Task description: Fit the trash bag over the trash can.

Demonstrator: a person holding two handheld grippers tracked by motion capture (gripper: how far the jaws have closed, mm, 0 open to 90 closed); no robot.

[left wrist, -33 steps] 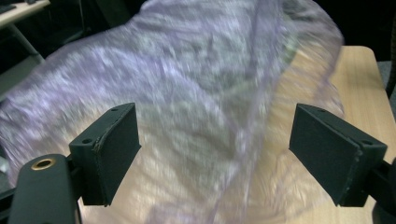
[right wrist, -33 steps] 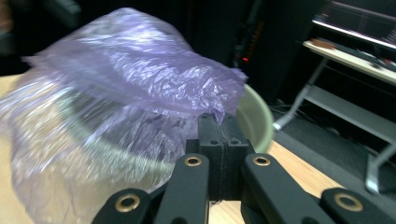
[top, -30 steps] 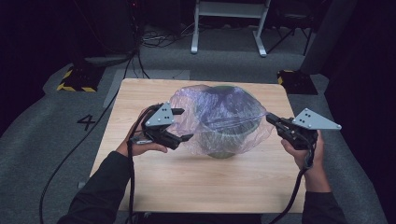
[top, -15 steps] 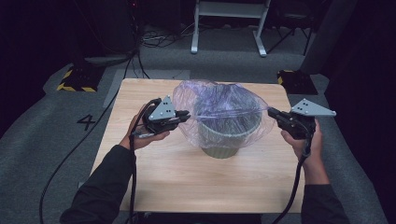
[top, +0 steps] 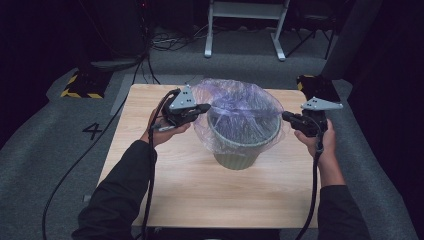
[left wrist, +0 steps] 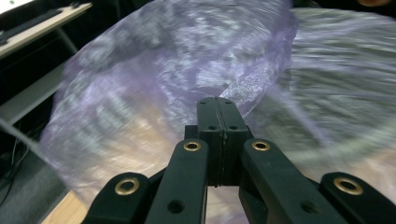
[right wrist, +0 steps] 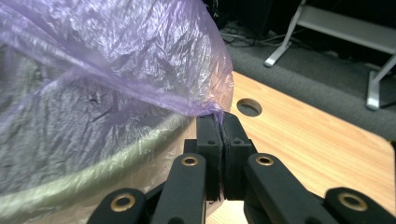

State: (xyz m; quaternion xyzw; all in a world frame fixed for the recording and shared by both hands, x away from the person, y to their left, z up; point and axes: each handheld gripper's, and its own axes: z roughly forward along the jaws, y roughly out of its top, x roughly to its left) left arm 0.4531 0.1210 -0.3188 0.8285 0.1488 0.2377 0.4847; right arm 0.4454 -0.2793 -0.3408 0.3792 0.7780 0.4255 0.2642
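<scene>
In the high view, a grey-green bin (top: 243, 145) is seen at the middle of the wooden worktop (top: 200, 190), with a translucent purple bag (top: 235, 102) draped over its rim. The left gripper (top: 206, 107) and right gripper (top: 286, 116) are held at opposite sides of the bag's mouth. In the left gripper view, the fingers (left wrist: 208, 135), which have just been closing, are pressed together on the film (left wrist: 177, 70). In the right gripper view, the fingers (right wrist: 208, 140) are clamped on the bag's edge (right wrist: 205, 109). An even outward and downward pull is judged necessary, so that the film is seated over the rim without tearing.
</scene>
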